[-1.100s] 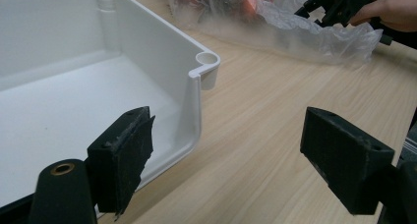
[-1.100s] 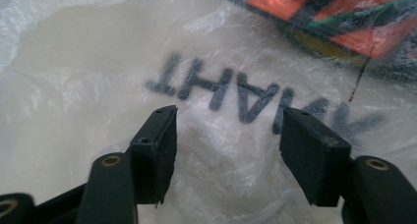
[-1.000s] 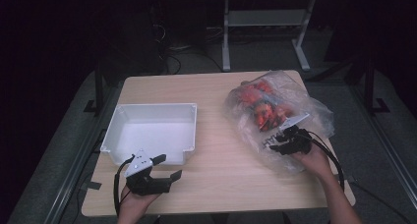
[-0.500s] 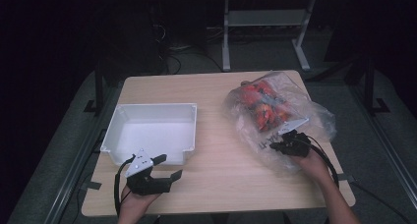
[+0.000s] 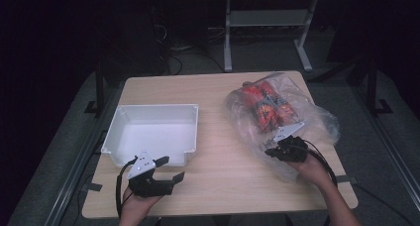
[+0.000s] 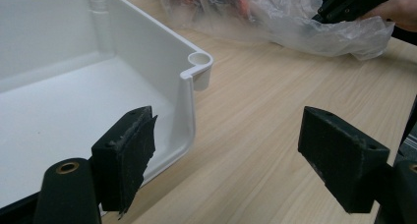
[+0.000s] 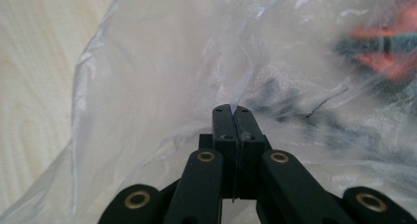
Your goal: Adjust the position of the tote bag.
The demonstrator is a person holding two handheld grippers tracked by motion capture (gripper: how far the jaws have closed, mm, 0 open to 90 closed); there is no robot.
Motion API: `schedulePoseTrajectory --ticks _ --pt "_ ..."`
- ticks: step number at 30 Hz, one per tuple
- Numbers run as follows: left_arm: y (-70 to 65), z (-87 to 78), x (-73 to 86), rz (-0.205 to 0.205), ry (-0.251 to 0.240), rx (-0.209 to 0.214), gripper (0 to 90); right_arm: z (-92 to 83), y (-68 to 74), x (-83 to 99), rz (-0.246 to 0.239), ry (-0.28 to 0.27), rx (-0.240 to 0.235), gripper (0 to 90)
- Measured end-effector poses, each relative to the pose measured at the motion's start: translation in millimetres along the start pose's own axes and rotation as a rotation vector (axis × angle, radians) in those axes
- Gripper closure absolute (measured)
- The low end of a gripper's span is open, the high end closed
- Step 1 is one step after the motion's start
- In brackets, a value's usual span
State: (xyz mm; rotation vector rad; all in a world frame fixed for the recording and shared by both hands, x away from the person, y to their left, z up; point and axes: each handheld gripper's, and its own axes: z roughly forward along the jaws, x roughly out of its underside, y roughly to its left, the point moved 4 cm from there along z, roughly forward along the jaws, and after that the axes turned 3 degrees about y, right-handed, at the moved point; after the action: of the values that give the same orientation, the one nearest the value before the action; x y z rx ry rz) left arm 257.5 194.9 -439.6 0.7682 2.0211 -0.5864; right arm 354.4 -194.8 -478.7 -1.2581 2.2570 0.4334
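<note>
While the right gripper (image 7: 233, 111) had just closed, jaws pinched flat together on a thin fold of the clear plastic bag (image 5: 307, 118), the left gripper (image 5: 168, 169) sat wide and empty beside the white bin (image 5: 118, 132). Bag lay at the table's right side, red packets (image 5: 266, 108) inside. Risk: film could slip or tear under pull, or the packets' weight could drag it free.
</note>
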Motion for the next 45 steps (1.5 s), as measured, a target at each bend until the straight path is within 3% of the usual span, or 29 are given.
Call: schedulePoseTrajectory --ticks 19,23,28,35,36,39,40,42,43,45 --pt "-8.2 3.9 -1.1 0.014 0.006 0.026 21.3 12.1 48.8 -30.5 -0.157 -0.009 -0.079 89.6" --pt "-11.2 5.0 -1.6 0.02 0.007 0.034 21.3 20.0 62.2 -39.2 -0.221 -0.005 -0.094 89.4" --pt "-11.6 4.8 -1.9 0.022 0.006 0.036 21.2 25.3 67.0 -42.0 -0.229 -0.001 -0.108 85.7" --pt "-12.9 5.7 -2.3 0.026 0.004 0.042 21.3 12.8 62.2 -43.1 -0.173 -0.046 -0.113 69.4" --pt "-13.6 6.3 -2.2 0.024 0.003 0.043 21.2 3.1 57.8 -43.5 -0.144 -0.084 -0.114 63.2" --pt "-14.0 6.6 -2.2 0.034 0.01 0.044 21.3 -6.4 52.9 -42.5 -0.114 -0.12 -0.123 57.4" --pt "-14.3 6.8 -2.3 0.034 0.009 0.044 21.2 -14.9 47.5 -39.9 -0.092 -0.138 -0.104 53.2" --pt "-14.3 6.8 -2.3 0.034 0.009 0.044 21.3 -19.0 43.9 -38.2 -0.088 -0.146 -0.091 52.4" --pt "-14.0 6.7 -2.2 0.034 0.01 0.044 21.2 -27.2 36.6 -35.1 -0.057 -0.165 -0.071 51.1" --pt "-13.8 6.7 -2.2 0.035 0.011 0.045 21.2 -33.9 28.3 -31.4 -0.041 -0.173 -0.045 49.8"
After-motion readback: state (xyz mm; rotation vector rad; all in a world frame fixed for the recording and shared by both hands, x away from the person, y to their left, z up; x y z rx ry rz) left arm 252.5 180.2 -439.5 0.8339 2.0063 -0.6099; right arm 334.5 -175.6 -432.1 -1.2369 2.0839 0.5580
